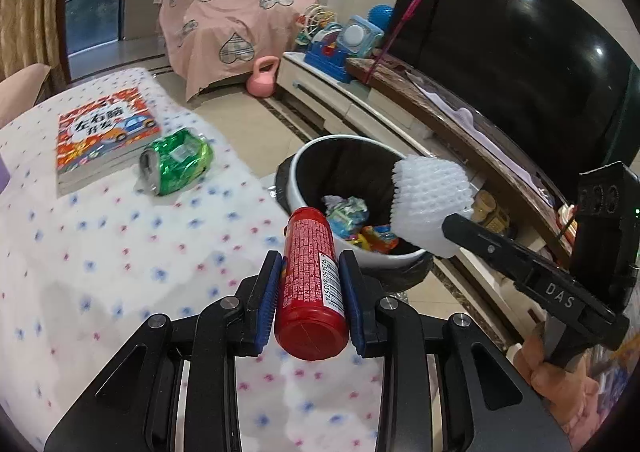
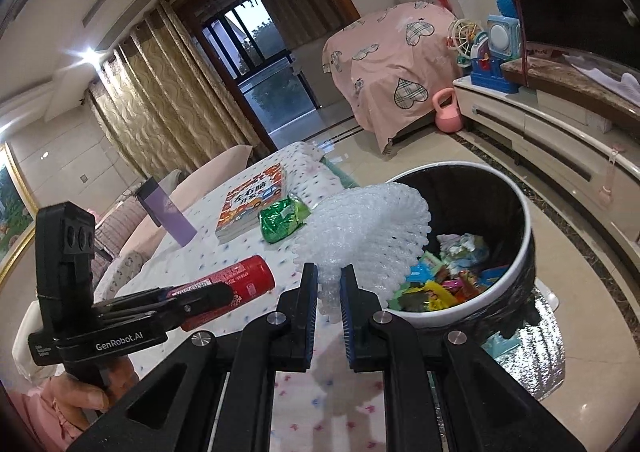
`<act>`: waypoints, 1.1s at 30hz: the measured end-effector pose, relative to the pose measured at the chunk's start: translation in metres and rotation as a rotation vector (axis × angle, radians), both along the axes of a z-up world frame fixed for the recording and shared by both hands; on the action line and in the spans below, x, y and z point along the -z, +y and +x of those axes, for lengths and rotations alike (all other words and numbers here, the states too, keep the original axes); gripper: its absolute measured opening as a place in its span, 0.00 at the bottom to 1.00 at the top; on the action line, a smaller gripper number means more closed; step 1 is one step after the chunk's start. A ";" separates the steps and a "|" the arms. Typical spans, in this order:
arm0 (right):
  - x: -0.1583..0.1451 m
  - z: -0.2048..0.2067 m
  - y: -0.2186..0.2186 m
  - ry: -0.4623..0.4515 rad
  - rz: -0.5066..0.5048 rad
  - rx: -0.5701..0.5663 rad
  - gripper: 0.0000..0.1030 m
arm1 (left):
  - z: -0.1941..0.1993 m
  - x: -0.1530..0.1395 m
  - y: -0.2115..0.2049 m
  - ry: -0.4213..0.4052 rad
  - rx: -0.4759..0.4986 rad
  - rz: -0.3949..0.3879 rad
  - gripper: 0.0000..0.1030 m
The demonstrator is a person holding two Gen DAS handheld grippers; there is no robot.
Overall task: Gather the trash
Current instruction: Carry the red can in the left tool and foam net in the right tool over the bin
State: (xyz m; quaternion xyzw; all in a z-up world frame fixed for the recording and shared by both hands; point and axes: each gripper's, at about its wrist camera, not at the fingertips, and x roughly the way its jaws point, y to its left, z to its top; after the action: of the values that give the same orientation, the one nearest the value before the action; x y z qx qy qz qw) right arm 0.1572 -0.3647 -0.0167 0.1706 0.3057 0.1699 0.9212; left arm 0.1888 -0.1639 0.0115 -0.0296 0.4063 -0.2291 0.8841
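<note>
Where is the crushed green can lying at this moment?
In both wrist views the crushed green can lies on the dotted tablecloth, touching the near corner of the picture book, left of the trash bin.

The bin's (image 1: 304, 156) mouth stood open above the wrappers (image 2: 444, 284). At the table's (image 1: 100, 252) far edge, a crushed can (image 1: 176, 162) and book (image 1: 104, 132) blocked passage.

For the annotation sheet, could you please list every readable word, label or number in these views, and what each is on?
"DAS": black right gripper arm.
"GenRobot.AI": black left gripper body.
"左右脑开发": colourful children's book cover.
Barcode digits, partly legible: red cylindrical bottle; its small print is unreadable.
Crushed green can: blurred.
</note>
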 end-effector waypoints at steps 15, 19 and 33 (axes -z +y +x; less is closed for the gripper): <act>0.001 0.004 -0.021 0.005 -0.010 0.027 0.11 | 0.010 -0.010 -0.026 -0.020 0.036 -0.005 0.27; 0.002 0.007 -0.024 0.010 -0.018 0.028 0.11 | 0.016 -0.012 -0.031 -0.025 0.039 -0.007 0.27; 0.003 0.023 -0.036 0.023 -0.035 0.030 0.11 | 0.042 -0.009 -0.059 -0.016 0.051 0.016 0.27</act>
State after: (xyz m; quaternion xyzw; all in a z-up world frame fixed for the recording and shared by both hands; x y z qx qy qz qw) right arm 0.1799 -0.4004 -0.0198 0.1608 0.3167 0.1488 0.9229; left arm 0.2308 -0.2233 0.0201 -0.0103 0.4014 -0.2487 0.8814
